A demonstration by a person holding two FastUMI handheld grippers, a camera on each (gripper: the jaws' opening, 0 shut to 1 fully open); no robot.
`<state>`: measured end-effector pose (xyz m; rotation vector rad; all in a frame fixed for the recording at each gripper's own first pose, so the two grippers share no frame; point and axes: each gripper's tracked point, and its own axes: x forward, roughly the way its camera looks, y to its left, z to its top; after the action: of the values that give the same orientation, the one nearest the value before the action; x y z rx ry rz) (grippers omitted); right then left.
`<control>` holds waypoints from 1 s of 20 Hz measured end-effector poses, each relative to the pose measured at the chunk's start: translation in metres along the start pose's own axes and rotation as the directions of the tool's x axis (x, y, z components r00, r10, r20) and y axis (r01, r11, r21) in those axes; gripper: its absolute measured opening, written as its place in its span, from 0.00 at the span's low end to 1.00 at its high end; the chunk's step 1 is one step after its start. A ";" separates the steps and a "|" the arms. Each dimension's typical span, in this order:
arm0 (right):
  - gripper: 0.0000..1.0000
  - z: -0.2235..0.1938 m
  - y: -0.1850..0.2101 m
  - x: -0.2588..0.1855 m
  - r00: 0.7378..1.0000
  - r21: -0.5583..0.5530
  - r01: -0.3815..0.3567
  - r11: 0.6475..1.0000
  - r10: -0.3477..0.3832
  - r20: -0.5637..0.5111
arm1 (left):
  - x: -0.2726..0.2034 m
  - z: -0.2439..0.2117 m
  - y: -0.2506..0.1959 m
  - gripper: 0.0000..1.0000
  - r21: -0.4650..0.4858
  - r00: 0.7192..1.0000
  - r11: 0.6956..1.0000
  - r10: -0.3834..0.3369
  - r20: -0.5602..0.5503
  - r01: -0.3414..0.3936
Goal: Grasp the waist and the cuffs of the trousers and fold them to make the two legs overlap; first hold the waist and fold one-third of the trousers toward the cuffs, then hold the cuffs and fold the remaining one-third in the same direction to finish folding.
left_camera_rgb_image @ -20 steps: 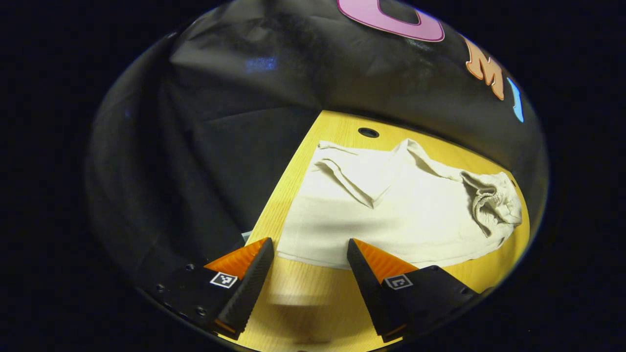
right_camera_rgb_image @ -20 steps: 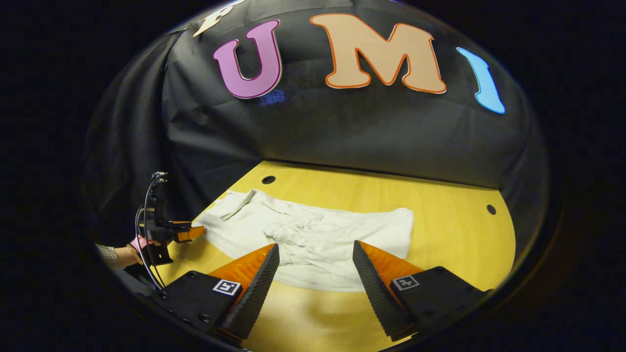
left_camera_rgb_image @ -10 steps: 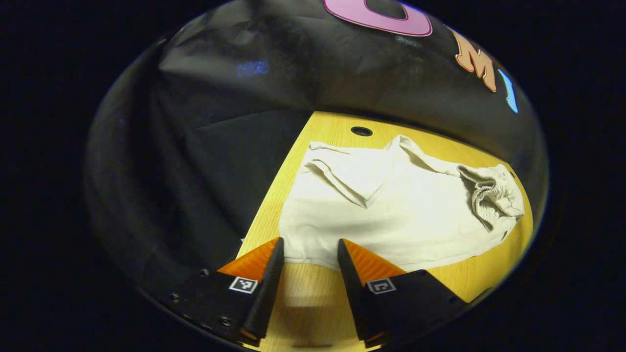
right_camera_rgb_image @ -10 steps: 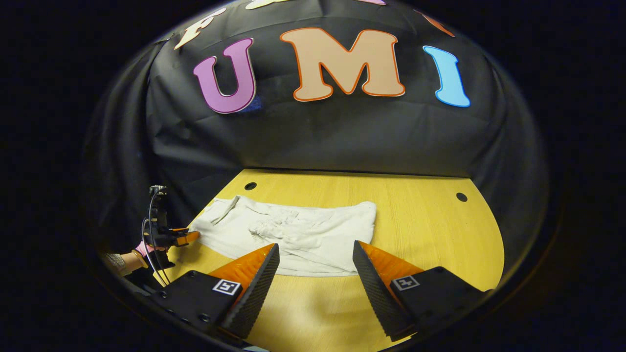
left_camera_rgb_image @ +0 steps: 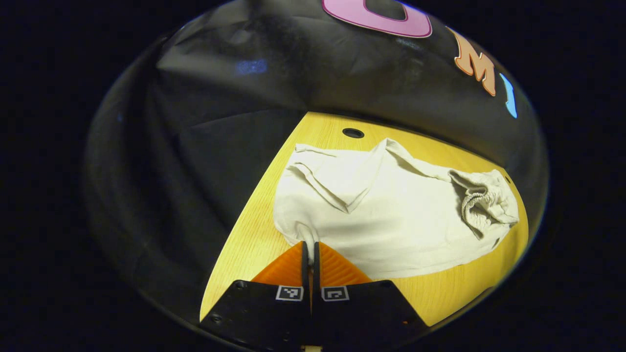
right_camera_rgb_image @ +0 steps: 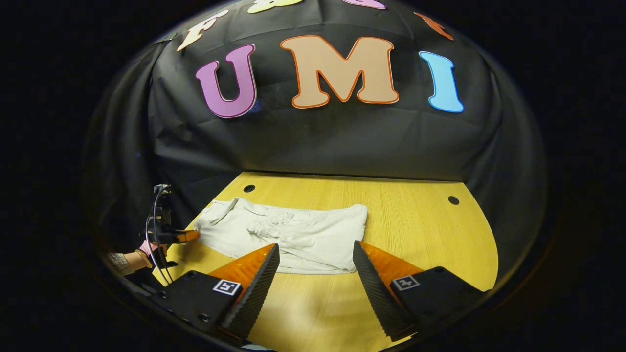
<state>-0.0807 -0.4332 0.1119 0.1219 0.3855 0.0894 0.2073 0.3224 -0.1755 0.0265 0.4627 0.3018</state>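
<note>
Left tongs (left_camera_rgb_image: 309, 252) clamped on the near edge of the trousers (left_camera_rgb_image: 391, 215), at the cuff end by the look of it. Trousers spread flat on the counter (right_camera_rgb_image: 420, 230), long axis running off toward the bunched waistband (left_camera_rgb_image: 481, 203). Right tongs (right_camera_rgb_image: 315, 264) spread wide, empty, just short of the cloth's opposite end.

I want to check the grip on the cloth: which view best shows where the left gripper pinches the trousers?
The left gripper view: the left gripper is shut on the near edge of the cream fabric trousers. The right gripper view shows that gripper small and far off, at the trousers' corner.
</note>
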 end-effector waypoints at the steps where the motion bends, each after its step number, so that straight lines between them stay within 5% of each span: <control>1: 0.97 0.000 -0.002 -0.005 1.000 -0.006 0.003 1.000 -0.003 0.004 | -0.002 0.001 -0.006 0.00 -0.026 1.000 1.000 -0.014 -0.005 0.014; 10: 0.97 0.010 -0.042 -0.032 0.998 -0.021 0.020 1.000 -0.019 0.052 | -0.040 0.071 -0.097 0.00 -0.162 0.970 0.963 -0.194 0.145 0.217; 20: 0.97 -0.005 -0.107 -0.070 0.996 -0.069 0.057 0.996 -0.052 0.076 | -0.094 0.159 -0.280 0.00 0.072 0.843 0.884 -0.462 0.274 0.462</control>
<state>-0.1405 -0.5465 0.1191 0.0439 0.3106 0.0447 0.2763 0.0339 -0.0180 -0.0394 0.1704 -0.1817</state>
